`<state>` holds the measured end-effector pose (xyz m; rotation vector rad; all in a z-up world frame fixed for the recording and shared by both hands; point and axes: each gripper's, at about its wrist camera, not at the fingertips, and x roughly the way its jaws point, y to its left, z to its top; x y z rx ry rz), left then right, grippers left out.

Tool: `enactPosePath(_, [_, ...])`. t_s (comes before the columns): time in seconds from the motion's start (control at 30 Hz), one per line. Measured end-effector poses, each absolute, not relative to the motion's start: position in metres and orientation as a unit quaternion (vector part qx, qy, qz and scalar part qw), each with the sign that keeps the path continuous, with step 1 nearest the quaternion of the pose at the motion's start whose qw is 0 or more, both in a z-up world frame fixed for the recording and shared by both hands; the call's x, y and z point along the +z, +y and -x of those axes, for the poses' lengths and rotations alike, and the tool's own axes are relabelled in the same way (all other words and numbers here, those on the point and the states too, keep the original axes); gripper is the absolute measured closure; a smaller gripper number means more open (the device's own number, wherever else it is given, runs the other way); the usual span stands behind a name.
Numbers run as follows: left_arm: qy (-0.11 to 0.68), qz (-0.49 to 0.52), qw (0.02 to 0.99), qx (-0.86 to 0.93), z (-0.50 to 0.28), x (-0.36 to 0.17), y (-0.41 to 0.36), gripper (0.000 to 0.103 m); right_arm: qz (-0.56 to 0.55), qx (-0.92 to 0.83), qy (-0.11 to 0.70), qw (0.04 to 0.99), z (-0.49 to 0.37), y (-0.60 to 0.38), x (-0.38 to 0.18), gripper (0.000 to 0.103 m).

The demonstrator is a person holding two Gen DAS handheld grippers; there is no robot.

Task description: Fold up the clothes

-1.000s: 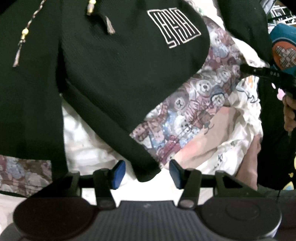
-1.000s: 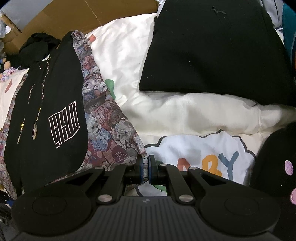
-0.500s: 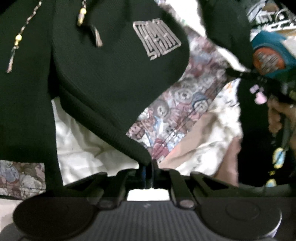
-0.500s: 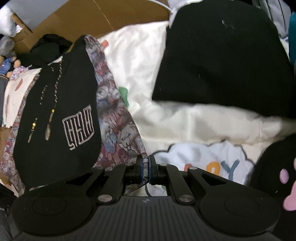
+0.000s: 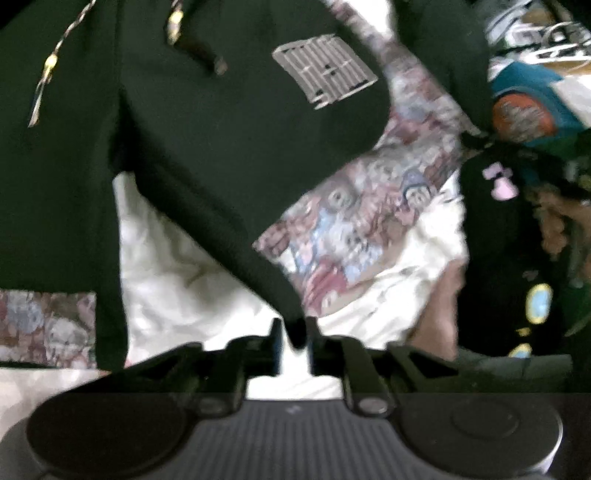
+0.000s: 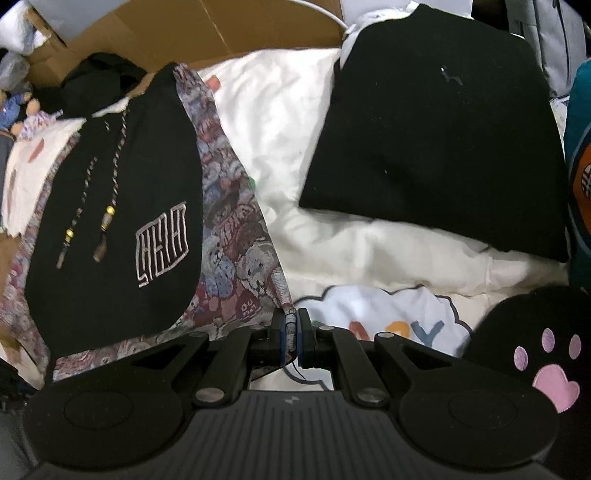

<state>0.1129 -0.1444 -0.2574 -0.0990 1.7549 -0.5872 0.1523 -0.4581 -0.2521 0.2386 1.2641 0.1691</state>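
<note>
A black hoodie (image 5: 229, 129) with a white square logo (image 5: 325, 70), beaded drawstrings and bear-patterned panels (image 5: 354, 229) lies on white bedding. A corner of its black hem hangs between the jaws of my left gripper (image 5: 294, 332). Those jaws are opening, and light shows on both sides of the cloth. In the right wrist view the same hoodie (image 6: 110, 184) sits at the left. My right gripper (image 6: 291, 332) is shut on the edge of the bear-patterned panel (image 6: 236, 229).
A folded black garment (image 6: 436, 140) lies on the white bedding (image 6: 280, 122) at the upper right. A white cloth with coloured letters (image 6: 388, 314) and a black garment with a pink paw print (image 6: 546, 350) lie near me. A cardboard box (image 6: 221, 29) stands behind.
My left gripper went from wide open to shut on the black hem corner, then parted again. My right gripper stayed shut on the patterned edge and rose slightly.
</note>
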Motion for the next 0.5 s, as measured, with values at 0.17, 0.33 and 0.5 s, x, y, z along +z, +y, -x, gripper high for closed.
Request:
enactPosePath(0.17, [0.755,0.045,0.610,-0.236,-0.118,-0.265,-0.137,0.061,-0.119,0.073,0.588,0.797,-0.149,-0.463,-0.266,0.078])
enactPosePath(0.33, [0.761,0.041,0.606,-0.230,-0.119,-0.279,-0.139,0.048,-0.128,0.072,0.581,0.801,-0.152,-0.462,-0.274,0.056])
enactPosePath(0.5, [0.768,0.036,0.600,-0.221,-0.114,-0.298,-0.146,0.048,-0.132,0.065,0.589,0.795,-0.154,-0.461,-0.289,0.055])
